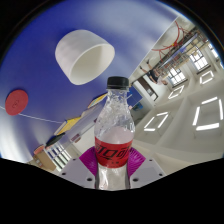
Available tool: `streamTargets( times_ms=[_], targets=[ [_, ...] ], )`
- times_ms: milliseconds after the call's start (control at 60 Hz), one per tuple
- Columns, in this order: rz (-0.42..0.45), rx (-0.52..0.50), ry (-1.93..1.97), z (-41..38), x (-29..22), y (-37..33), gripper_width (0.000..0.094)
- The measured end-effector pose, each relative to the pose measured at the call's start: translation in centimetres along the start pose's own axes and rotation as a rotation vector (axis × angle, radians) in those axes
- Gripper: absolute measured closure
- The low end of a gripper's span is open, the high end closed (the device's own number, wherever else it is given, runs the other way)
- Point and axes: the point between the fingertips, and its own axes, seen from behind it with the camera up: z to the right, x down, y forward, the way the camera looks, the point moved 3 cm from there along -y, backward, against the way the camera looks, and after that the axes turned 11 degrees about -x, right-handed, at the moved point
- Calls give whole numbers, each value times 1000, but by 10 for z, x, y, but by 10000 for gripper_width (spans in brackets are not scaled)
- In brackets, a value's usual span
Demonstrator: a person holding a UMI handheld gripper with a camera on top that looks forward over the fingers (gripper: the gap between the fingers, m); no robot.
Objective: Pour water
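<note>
A clear plastic bottle (114, 125) with a black cap and a red label stands between my fingers, and both magenta pads (88, 160) press on its sides at the label. My gripper (113, 160) is shut on the bottle and holds it over a blue surface (40, 75). A white cup (84, 53) lies beyond the bottle on that blue surface, its open mouth turned towards the bottle's cap. The whole view is steeply tilted.
A red round lid-like object (16, 101) sits on the blue surface, to the side of the cup. Coloured shapes (68, 125) lie near the bottle. Ceiling lights (208, 112) and a room show on the other side of the bottle.
</note>
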Motion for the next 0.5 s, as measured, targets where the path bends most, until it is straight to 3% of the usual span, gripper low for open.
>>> streamTargets(
  times_ms=[100, 300, 367, 500],
  targets=[
    [-2, 37, 161, 13, 14, -5, 598],
    [14, 155, 1051, 71, 137, -45, 596],
    [52, 142, 1366, 62, 157, -47, 596],
    [164, 68, 1903, 23, 150, -47, 596]
  ],
)
